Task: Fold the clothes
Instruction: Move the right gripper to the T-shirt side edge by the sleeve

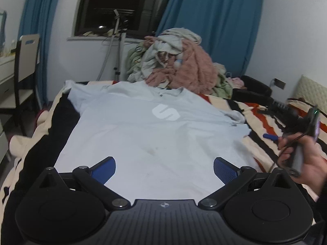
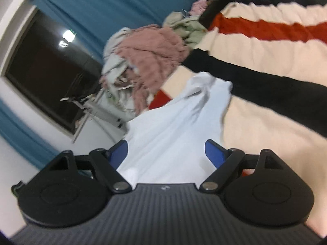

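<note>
A pale blue T-shirt (image 1: pixel 155 134) with a white logo lies spread flat on the striped bed, collar away from me. My left gripper (image 1: pixel 164 168) is open and empty, hovering over the shirt's near hem. My right gripper (image 2: pixel 166 153) is open and empty, tilted, over the shirt's right side (image 2: pixel 173 126) near its sleeve (image 2: pixel 210 87). The right gripper, held in a hand, also shows in the left wrist view (image 1: pixel 298 134) beyond the shirt's right edge.
A heap of unfolded clothes (image 1: pixel 175 61) sits at the far end of the bed. The striped blanket (image 1: pixel 265 143) stretches right. A black garment (image 1: pixel 51 143) lies along the shirt's left. A chair (image 1: pixel 22 71) and desk stand left.
</note>
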